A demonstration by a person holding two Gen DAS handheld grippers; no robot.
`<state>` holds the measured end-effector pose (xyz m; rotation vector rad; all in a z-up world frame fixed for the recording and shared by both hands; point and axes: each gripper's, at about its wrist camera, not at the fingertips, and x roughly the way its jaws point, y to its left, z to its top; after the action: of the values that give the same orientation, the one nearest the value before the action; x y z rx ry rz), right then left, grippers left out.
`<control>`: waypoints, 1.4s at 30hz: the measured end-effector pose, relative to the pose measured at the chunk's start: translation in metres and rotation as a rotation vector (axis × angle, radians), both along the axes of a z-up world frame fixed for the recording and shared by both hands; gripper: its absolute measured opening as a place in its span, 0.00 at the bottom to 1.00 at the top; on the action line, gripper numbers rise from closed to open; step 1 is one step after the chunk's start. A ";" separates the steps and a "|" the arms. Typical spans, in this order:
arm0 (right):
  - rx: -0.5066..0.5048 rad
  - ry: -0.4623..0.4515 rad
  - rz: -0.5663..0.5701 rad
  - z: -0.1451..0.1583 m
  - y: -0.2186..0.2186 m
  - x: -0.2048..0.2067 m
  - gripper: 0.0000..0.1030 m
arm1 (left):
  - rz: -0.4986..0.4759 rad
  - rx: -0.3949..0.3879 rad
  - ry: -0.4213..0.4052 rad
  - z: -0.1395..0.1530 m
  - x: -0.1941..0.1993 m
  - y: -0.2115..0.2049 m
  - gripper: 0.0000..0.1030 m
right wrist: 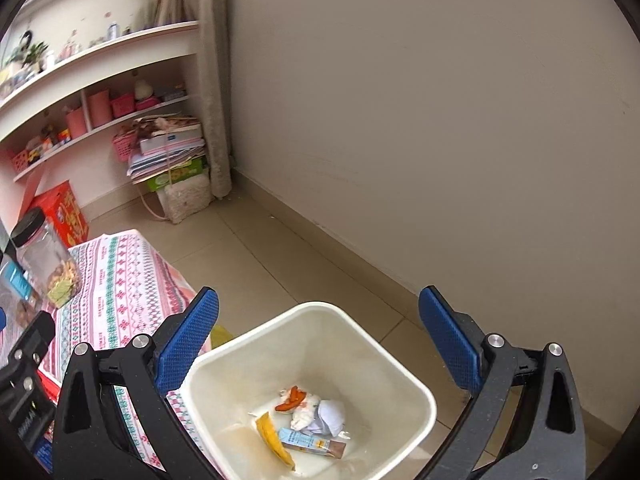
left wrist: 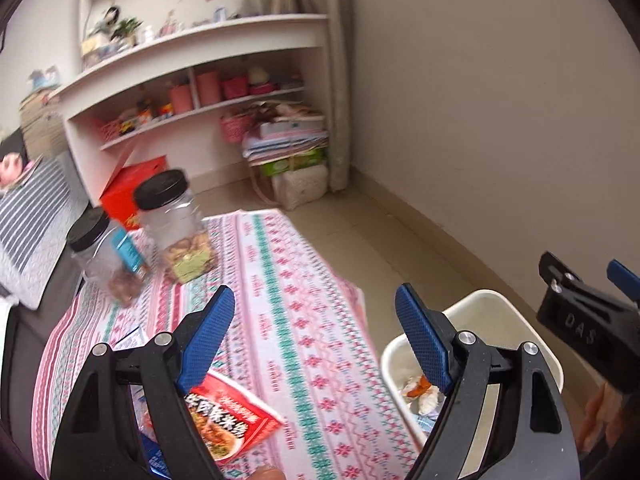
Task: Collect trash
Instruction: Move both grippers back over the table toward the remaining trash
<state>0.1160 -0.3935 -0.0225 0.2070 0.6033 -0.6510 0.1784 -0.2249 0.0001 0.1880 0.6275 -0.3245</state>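
Note:
My left gripper is open above the patterned tablecloth, with nothing between its blue pads. A red food packet lies on the cloth just under its left finger. A white trash bin stands on the floor beside the table. My right gripper hangs open over the white trash bin, empty. Inside the bin lie an orange peel, crumpled tissue, a yellow wrapper and a small carton. The right gripper also shows at the right edge of the left wrist view.
Two clear jars with black lids stand at the table's far left. A red box sits on the floor behind them. White shelves and a stack of books line the back wall. A plain wall runs along the right.

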 end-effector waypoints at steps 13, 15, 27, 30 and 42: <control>0.015 0.021 0.141 -0.002 0.065 0.044 0.93 | 0.146 0.027 0.112 -0.017 0.039 0.070 0.78; 0.016 0.029 0.161 -0.004 0.075 0.050 0.93 | 0.168 0.032 0.137 -0.021 0.046 0.082 0.78; 0.041 0.063 0.264 -0.013 0.127 0.086 0.93 | 0.265 0.015 0.203 -0.034 0.070 0.143 0.78; 0.045 0.074 0.289 -0.015 0.139 0.094 0.93 | 0.283 0.021 0.218 -0.037 0.073 0.156 0.78; 0.034 0.133 0.419 -0.026 0.196 0.118 0.93 | 0.339 0.070 0.322 -0.063 0.092 0.220 0.78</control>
<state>0.2342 -0.1977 -0.0489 0.0644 0.7597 -0.2504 0.2707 -0.0053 -0.0633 0.0933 0.9745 -0.0030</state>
